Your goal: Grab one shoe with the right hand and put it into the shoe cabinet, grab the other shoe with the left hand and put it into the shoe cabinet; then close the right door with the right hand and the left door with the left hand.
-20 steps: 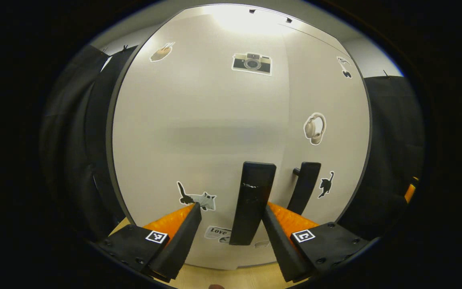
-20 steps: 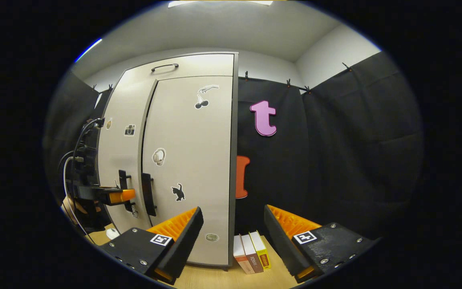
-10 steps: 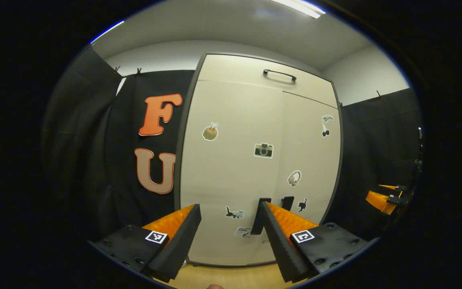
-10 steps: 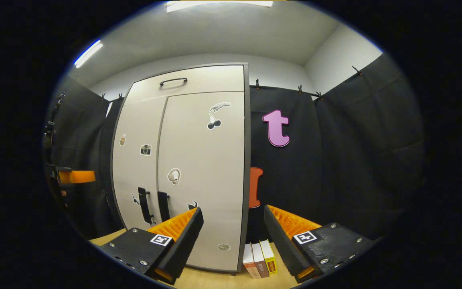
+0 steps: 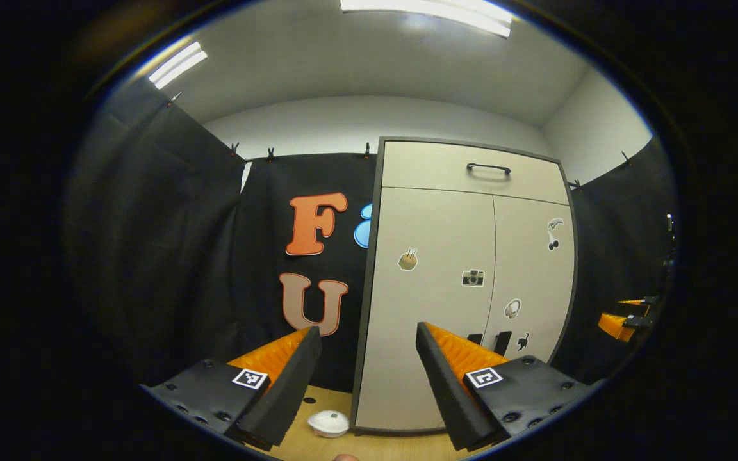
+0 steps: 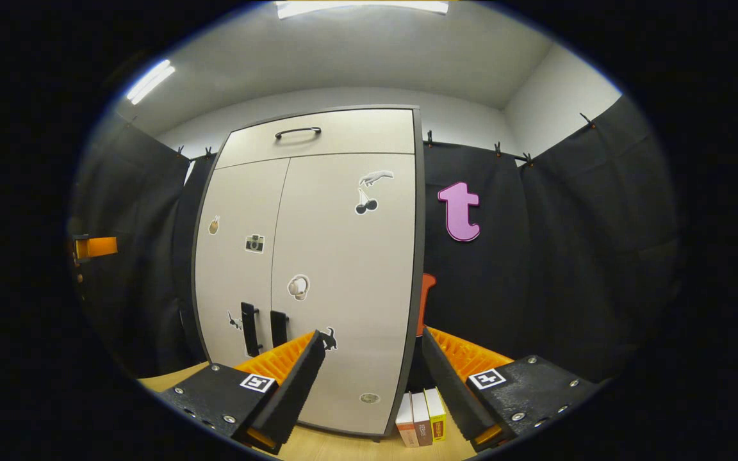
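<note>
The pale shoe cabinet stands at the right of the left gripper view with its left door and right door both shut. Two dark handles sit side by side low at the seam. My left gripper is open and holds nothing, well back from the cabinet. In the right gripper view the cabinet stands ahead and left, doors shut, handles low. My right gripper is open with nothing in it, also apart from the cabinet.
A small white round object lies on the wooden table left of the cabinet's foot. Three books stand against the cabinet's right side. Black cloth walls close in both sides. The other gripper shows far right; the left one shows far left.
My left gripper has drawn back from the left door's handle, so the whole cabinet now shows. The right gripper has also backed off a little. Both doors stay shut.
</note>
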